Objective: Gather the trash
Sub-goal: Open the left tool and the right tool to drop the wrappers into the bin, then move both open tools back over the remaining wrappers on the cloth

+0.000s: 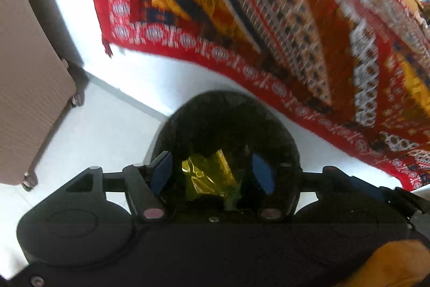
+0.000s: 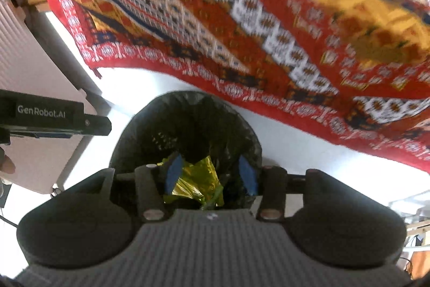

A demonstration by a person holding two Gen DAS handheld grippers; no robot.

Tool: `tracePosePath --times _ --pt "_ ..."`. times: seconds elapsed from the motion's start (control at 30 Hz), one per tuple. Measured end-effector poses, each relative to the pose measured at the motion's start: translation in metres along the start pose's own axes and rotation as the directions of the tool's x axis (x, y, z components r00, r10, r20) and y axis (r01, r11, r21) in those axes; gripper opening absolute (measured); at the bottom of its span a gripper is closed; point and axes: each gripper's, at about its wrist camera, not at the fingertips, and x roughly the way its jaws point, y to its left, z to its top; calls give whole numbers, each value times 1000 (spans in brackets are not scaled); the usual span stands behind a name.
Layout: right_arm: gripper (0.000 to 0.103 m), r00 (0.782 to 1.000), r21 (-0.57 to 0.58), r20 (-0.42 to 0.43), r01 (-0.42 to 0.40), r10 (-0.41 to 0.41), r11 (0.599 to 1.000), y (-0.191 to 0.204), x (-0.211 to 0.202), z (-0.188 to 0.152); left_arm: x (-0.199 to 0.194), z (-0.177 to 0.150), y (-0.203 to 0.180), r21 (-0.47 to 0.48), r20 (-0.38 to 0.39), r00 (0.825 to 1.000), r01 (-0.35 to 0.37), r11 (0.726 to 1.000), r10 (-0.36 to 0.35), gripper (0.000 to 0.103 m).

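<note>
— While the left wrist view looks down, where's the left gripper [image 1: 212, 174]?
— Over the black-lined bin [image 1: 225, 109], jaws spread wide, holding nothing; a yellow foil wrapper [image 1: 207, 176] lies inside. The patterned red rug [image 1: 268, 18] fills twelve to three o'clock.

— And the right wrist view?
— The right gripper [image 2: 209, 174] is also wide open and empty above the bin [image 2: 185, 114], wrapper [image 2: 196, 182] at six o'clock.

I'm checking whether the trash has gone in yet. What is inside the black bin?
Inside the bin, which has a black liner, lies a crumpled yellow foil wrapper with a bit of green at its edge. Both grippers hang open above it. Anything beneath the wrapper is hidden.
</note>
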Motion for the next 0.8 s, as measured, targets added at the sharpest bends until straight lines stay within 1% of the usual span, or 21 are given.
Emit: tracePosePath --times 0.03,0.1,0.37,0.47,0.6,0.7,0.8 --pt "64 1000 6 7 0 0 1000 0 -8 4 -9 3 -3 1 10 1000 -5 1000 5 70" --pt "65 1000 21 25 -4 3 1000 -2 -26 11 -28 11 -8 2 33 999 -10 1000 10 76" --pt "70 991 24 133 -3 0 1000 -8 -93 44 -97 44 -31 7 129 991 -32 999 31 81" --pt "72 984 40 177 -18 10 999 -17 -113 58 -122 56 -40 1 183 983 -33 999 32 84" --pt "73 971 31 237 -22 14 999 -23 -129 79 -149 73 -50 6 251 968 -22 1000 20 87" --pt "73 960 15 281 -7 2 1000 -25 -134 98 -161 89 -53 13 300 954 -12 1000 8 88" --pt "73 946 32 325 -2 -9 999 -30 -135 121 -167 109 -53 25 340 940 -7 1000 -2 89"
